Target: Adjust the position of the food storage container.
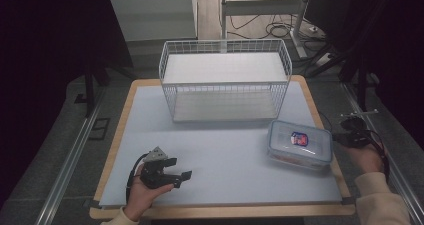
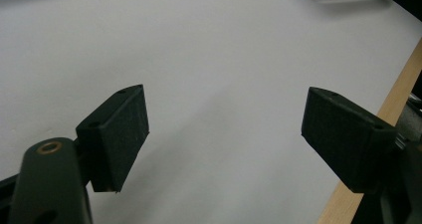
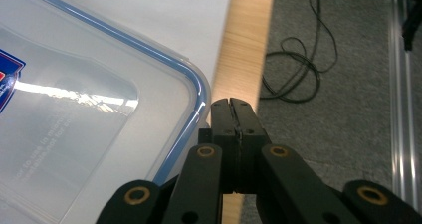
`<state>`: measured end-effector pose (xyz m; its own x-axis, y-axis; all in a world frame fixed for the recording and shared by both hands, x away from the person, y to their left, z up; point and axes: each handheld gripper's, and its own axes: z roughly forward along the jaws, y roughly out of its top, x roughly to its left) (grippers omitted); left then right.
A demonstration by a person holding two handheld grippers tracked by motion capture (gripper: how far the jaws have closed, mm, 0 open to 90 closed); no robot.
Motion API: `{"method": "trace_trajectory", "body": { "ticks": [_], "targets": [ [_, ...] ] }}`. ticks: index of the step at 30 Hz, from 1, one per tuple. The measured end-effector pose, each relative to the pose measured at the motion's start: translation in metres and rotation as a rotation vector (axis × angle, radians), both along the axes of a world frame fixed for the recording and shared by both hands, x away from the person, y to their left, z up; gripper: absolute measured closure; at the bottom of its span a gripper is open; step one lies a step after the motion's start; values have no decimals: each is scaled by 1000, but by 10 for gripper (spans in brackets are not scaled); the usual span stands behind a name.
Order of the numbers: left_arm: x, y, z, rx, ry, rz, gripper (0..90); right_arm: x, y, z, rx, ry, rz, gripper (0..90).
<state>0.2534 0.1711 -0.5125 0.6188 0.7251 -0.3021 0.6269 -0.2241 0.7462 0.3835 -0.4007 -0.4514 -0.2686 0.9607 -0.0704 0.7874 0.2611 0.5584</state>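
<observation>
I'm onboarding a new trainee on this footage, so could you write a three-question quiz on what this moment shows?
1. True or false: the left gripper is open over bare table.
2. Which thing lies nearest the right gripper?
A. the wire basket
B. the clear lidded container
C. the cables on the floor
3. Fill in: the container's lid has a ____ rim.

Key
1. True: its jaws stand wide apart with nothing between them.
2. B: in the right gripper view, the closed jaws sit just off the container's corner.
3. Blue.
</observation>
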Motion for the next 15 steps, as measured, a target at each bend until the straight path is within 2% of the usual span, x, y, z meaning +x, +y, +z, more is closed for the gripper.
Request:
{"method": "trace_trajectory", "body": {
  "ticks": [3,6,7,9,10,11,15],
  "targets": [
    [0,0,0,-1,0,2,185,2,11,0,12,-5,35,900],
    [0,1,0,-1,-1,2,185,5,34,-3,24,-9,83,900],
    [0,1,0,-1,-1,2,185,5,34,-3,24,-9,83,900],
    [0,1,0,-2,-1,2,185,6,46,-4,32,-11,108,900],
    [0,2,0,-3,-1,3,185,5,60,-5,34,-13,134,900],
    [0,2,0,-2,-1,3,185,5,60,-5,34,-13,134,900],
    [1,2,0,-4,0,6,185,5,82,-7,38,-23,173,900]
  ]
}}
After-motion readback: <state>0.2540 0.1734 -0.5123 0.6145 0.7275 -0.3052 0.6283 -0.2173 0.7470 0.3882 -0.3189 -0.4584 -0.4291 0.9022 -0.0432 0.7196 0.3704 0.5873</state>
